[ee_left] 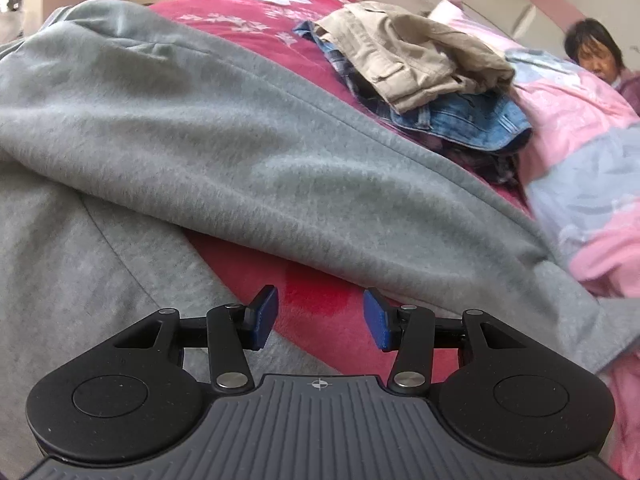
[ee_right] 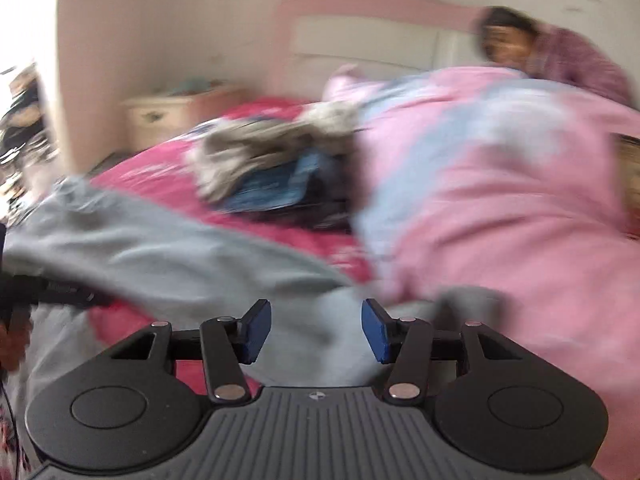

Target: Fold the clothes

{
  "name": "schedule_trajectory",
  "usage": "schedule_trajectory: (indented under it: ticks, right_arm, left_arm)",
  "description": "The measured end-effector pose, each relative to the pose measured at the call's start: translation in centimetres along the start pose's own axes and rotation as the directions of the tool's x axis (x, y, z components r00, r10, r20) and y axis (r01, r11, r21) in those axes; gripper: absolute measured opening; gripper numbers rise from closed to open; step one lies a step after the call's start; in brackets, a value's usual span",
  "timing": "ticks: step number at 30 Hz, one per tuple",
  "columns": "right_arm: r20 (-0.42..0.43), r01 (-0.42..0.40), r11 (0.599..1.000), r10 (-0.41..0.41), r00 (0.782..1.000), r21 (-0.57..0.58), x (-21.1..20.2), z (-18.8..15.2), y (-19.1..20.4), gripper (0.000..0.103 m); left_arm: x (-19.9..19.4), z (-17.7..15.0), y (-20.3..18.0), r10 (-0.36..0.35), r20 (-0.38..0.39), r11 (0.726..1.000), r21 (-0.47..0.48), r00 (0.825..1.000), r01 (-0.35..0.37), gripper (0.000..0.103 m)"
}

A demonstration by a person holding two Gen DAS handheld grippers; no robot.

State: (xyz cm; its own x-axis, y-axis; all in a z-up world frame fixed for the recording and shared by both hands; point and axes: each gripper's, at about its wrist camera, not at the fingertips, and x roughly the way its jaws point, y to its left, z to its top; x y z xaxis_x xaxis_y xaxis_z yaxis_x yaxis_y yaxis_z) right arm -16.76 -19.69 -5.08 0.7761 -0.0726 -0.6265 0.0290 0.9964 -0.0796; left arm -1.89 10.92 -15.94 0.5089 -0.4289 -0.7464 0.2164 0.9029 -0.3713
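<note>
Left wrist view: both tongs apart, empty — grey garment sprawls before folded pile, pink quilt.

The right wrist view is smeared throughout — the clothes pile shows only as beige and blue streaks. The grey garment runs off the left wrist view's left edge.

The sweatshirt was plain grey. The bedspread was red with pale print. The trousers were beige, the jeans blue, the quilt pink and grey-blue.
</note>
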Motion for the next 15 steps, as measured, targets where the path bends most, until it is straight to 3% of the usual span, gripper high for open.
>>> schedule_trajectory:
  ticks: [3, 7, 13, 15]
  right_arm:
    - [-0.026, -0.089, 0.979, 0.086, 0.996, -0.182, 4.5, -0.5, 4.3, 0.046]
    - [-0.069, -0.179, 0.891, 0.165, 0.984, -0.417, 10.3, -1.1, 10.1, 0.042]
    - [-0.059, -0.197, 0.732, 0.210, 0.976, -0.652, 14.2, -2.6, 17.8, 0.042]
    - [-0.052, -0.174, 0.682, 0.195, 0.979, -0.710, 15.6, -3.2, 19.4, 0.037]
  left_arm:
    - [-1.0, -0.2, 0.6, 0.008, 0.019, 0.999, 0.039, 1.000, -0.009, 0.047]
    - [-1.3, -1.0, 1.4, 0.037, 0.037, 0.997, 0.070, 0.999, -0.040, 0.047]
    - [-1.8, -2.1, 3.7, 0.029, 0.092, 0.999, -0.038, 0.995, -0.026, 0.047]
    - [-1.9, -2.2, 4.3, 0.024, 0.112, 0.999, -0.050, 0.993, -0.018, 0.047]
